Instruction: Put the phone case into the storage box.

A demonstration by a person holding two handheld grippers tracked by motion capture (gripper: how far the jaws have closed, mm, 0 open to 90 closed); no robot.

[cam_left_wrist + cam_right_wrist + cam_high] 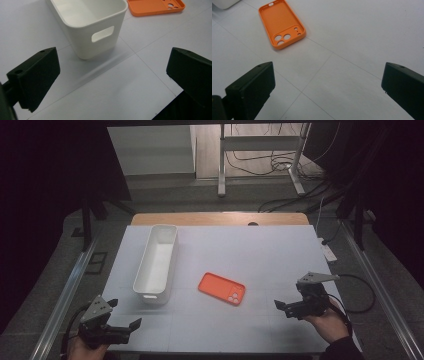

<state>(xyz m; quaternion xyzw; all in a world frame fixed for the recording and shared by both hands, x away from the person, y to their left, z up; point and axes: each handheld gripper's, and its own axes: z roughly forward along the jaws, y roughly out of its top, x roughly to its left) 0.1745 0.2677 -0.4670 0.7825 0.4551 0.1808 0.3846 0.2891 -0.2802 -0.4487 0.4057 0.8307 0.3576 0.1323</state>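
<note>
The orange case (221, 288) lies flat in the middle of the table (260, 250), inside facing up. The white bin (156, 262) stands at about 10 o'clock from it, close by but not touching. The left gripper (123, 314) is at 7 o'clock from the case, jaws wide apart and holding nothing. The right gripper (281, 308) is at 4 o'clock from the case, jaws also spread wide and holding nothing.

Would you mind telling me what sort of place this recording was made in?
Probably a lab or recording workspace rather than a home: a white-topped table ringed by dark curtains, loose cables on the floor beyond, and metal rails beside it.
</note>
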